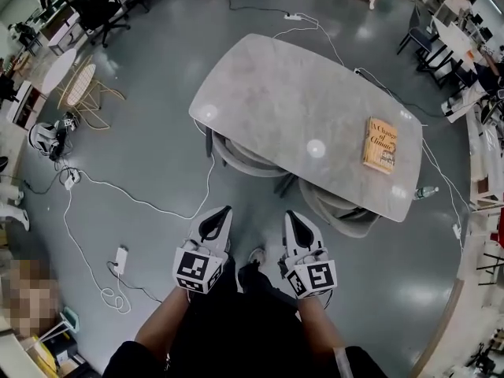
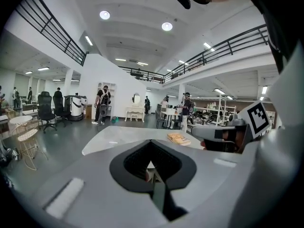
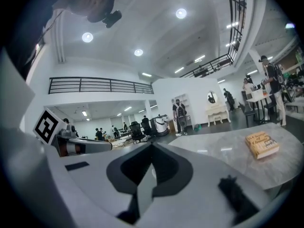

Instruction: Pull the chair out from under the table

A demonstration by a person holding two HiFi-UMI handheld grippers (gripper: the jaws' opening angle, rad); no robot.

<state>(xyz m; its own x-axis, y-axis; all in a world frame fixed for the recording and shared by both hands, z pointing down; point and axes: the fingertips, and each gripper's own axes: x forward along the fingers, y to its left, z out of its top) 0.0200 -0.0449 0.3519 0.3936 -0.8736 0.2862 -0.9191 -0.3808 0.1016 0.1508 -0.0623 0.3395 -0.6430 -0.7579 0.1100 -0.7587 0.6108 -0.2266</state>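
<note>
A grey marble table (image 1: 291, 109) stands ahead of me with two grey chairs tucked under its near edge. One chair (image 1: 246, 161) is to the left, the other chair (image 1: 344, 213) to the right. A tan book (image 1: 379, 145) lies on the tabletop. My left gripper (image 1: 227, 210) and right gripper (image 1: 290, 214) are side by side, short of the chairs, both shut and empty. In the left gripper view my left gripper (image 2: 151, 143) points over the table (image 2: 118, 137). My right gripper (image 3: 152, 145) likewise points at the table (image 3: 223, 151) and book (image 3: 261, 145).
White cables (image 1: 94, 211) and a power strip (image 1: 120, 258) lie on the floor at left. A wicker chair (image 1: 83, 93) and black office chairs (image 1: 98, 10) stand at the back left. Desks and shelving (image 1: 480, 124) line the right side. People (image 2: 103, 103) stand far off.
</note>
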